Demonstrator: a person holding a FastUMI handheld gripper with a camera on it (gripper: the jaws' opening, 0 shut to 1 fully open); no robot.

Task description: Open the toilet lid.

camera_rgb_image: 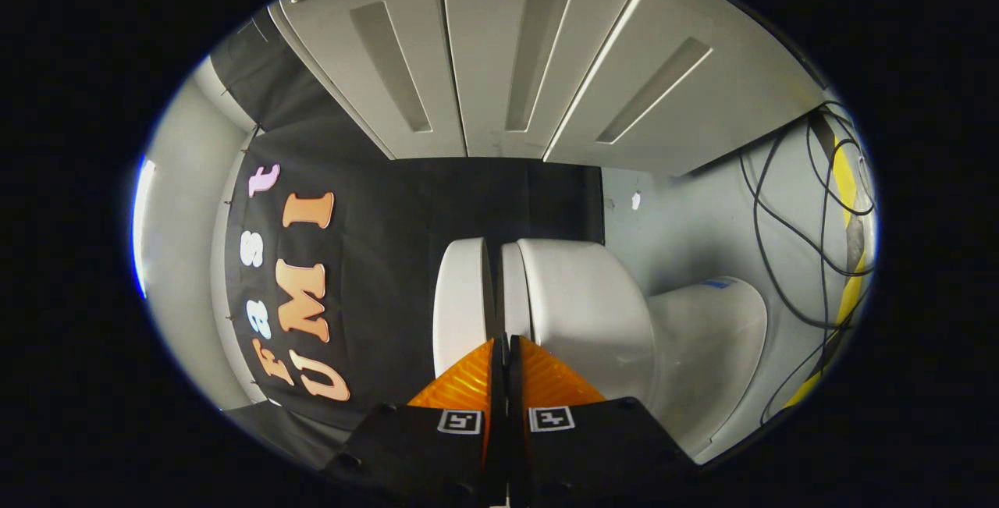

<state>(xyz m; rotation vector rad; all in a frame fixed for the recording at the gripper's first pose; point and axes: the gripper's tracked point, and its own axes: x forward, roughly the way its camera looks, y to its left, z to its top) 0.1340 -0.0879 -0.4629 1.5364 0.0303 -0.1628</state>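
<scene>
The white toilet lid (462,301) sits slightly apart from the seat (511,289). Both lie at twelve o'clock, just ahead of the closed tongs (500,352).

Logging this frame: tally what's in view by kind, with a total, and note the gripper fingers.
Toilet: 1
Toilet lid: 1, slightly parted from the seat
Recessed wall panels: 3
Cable bundle: 1
Gripper: 1, fingers closed together, tips at the lid-seat gap
Total: 7

The tongs (500,346) pointed straight ahead, their two fingers (465,379) pressed together side by side with nothing between them.
</scene>
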